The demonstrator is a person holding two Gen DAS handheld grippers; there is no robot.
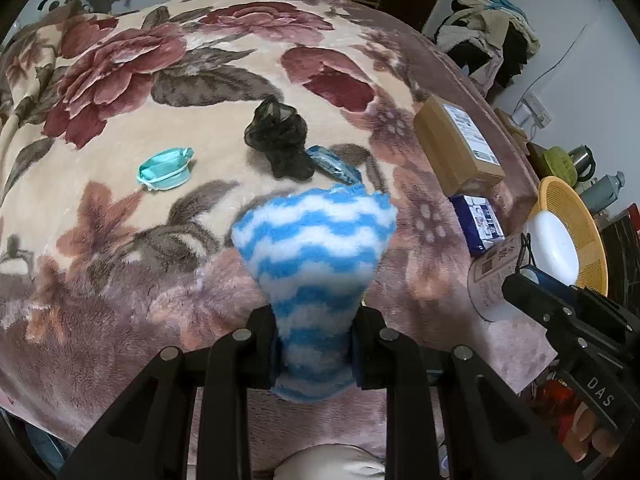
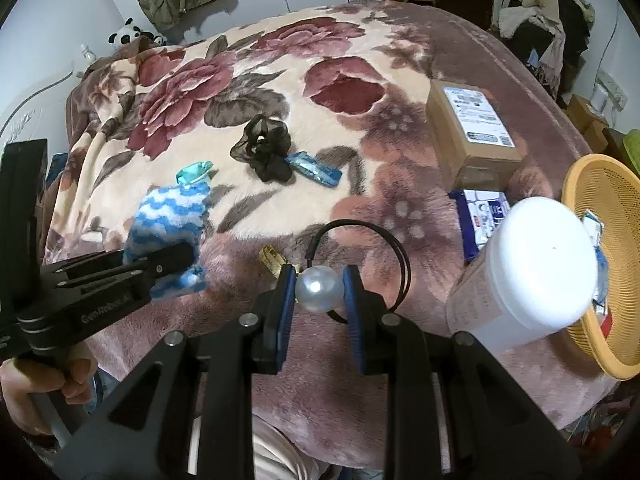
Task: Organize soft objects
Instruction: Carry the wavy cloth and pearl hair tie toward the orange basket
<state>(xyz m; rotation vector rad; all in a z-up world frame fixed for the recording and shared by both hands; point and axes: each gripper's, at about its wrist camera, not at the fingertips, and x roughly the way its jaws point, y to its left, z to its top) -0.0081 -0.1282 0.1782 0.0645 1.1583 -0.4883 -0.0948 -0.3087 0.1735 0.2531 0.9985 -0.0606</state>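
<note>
Floral blanket; striped cloth upright in left gripper jaws.

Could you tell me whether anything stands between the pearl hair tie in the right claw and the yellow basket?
Yes: the white-lidded jar stands just right of the pearl hair tie, directly in front of the yellow basket, so the right claw would likely need to clear it.

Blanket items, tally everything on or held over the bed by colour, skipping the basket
Blue and white: 2, striped cloth in left gripper; tissue pack
Blue: 1, wrapper
Teal: 1, face mask
Black: 1, mesh scrunchie
Pearl white: 1, pearl hair tie in right gripper
Brown: 1, cardboard box
White: 1, lidded tub
Total: 8
</note>
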